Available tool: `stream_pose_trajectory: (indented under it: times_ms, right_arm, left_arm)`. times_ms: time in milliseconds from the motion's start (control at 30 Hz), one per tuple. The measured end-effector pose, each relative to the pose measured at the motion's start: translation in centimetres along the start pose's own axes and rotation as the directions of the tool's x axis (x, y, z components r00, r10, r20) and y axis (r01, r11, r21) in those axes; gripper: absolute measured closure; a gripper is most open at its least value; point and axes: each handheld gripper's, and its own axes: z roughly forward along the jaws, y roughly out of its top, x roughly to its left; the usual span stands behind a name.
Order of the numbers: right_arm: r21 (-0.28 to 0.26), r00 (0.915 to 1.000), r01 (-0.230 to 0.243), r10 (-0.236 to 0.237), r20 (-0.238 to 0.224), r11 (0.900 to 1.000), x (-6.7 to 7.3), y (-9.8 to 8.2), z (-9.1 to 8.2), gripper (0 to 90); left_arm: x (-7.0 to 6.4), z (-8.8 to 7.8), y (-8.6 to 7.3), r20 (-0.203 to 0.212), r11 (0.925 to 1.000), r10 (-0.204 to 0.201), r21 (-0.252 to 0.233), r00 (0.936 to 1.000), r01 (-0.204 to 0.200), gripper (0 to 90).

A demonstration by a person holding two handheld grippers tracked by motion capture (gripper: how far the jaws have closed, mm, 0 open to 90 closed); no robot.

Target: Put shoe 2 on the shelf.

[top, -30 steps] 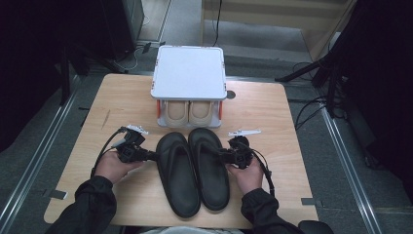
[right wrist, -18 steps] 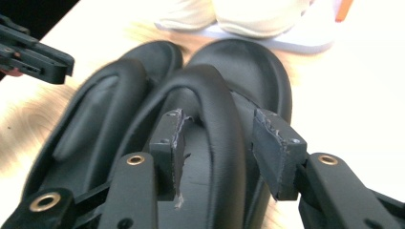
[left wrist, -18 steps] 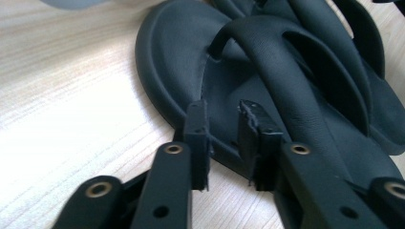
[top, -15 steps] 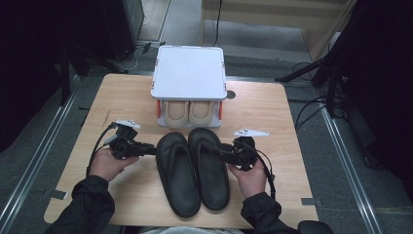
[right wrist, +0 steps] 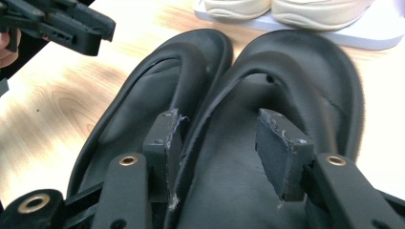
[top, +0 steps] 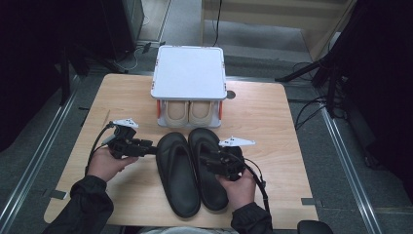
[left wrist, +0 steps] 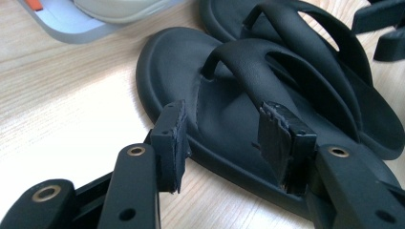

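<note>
My left gripper (top: 148,147) sits at the outer edge of the left sandal (top: 178,173), its jaws parted and just now widening; in the left gripper view (left wrist: 224,138) the sandal's rim and footbed lie between the pads (left wrist: 173,138), but neither pad presses on them, so I hold nothing there. My right gripper (top: 207,158) hovers over the right sandal (top: 209,146), my hand (top: 238,187) covering that sandal's heel end. Its jaws also stand apart and have just been opening a little; in the right gripper view (right wrist: 217,143) the inner rim of the right sandal (right wrist: 296,86) runs up between the pads, the left pad (right wrist: 165,138) close to where the two sandals meet, and I see no pad pressing on it. The two black sandals lie side by side, touching along their inner edges, toes pointing away from me, on the wooden table (top: 263,117). Just beyond their toes stands a small white rack (top: 190,73) with orange corner posts, a pair of beige shoes (top: 189,112) tucked under its top shelf. My left hand (top: 104,163) rests on the table left of the sandals.
</note>
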Motion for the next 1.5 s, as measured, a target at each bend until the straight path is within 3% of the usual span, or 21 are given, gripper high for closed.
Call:
stream_pose_trajectory:
  times_ms: [133,433,633,800,1133,1333,1500]
  right_arm:
    - [0.006,1.0000,0.005,-0.005,0.006,1.000,0.6,-0.2,0.6,51.1]
    - [0.020,0.9994,0.003,-0.004,0.036,1.000,2.4,-0.8,2.3,45.8]
    - [0.029,0.9988,-0.025,0.023,0.043,0.999,2.8,-1.0,3.0,44.9]
    - [0.038,0.9981,-0.019,0.017,0.059,0.999,3.2,-1.1,3.8,42.8]
    - [0.061,0.9944,-0.040,0.034,0.100,0.997,3.8,-1.0,5.1,41.9]
    - [0.055,0.9894,-0.035,0.026,0.143,0.998,4.0,-0.8,5.8,47.5]
    - [0.065,0.9862,-0.067,0.056,0.156,0.996,3.9,-0.7,6.0,58.6]
  left_arm:
    - [0.0,0.0,0.1,-0.017,1.0000,0.008,0.003,0.9998,-0.008,52.2]
    - [0.3,-0.2,0.3,-0.014,0.9999,0.001,-0.015,0.9999,-0.001,48.6]
    - [0.6,-0.4,0.2,-0.018,0.9998,-0.004,-0.020,0.9998,0.004,48.1]
    - [1.0,-0.6,0.1,-0.020,0.9992,-0.022,-0.034,0.9995,0.021,47.5]
    - [0.8,-0.6,0.2,-0.015,0.9990,-0.016,-0.041,0.9998,0.015,47.1]
    - [0.9,-0.7,0.2,-0.020,0.9987,-0.018,-0.048,0.9996,0.017,47.1]
    - [1.0,-0.8,0.2,-0.022,0.9986,-0.020,-0.050,0.9996,0.019,47.1]
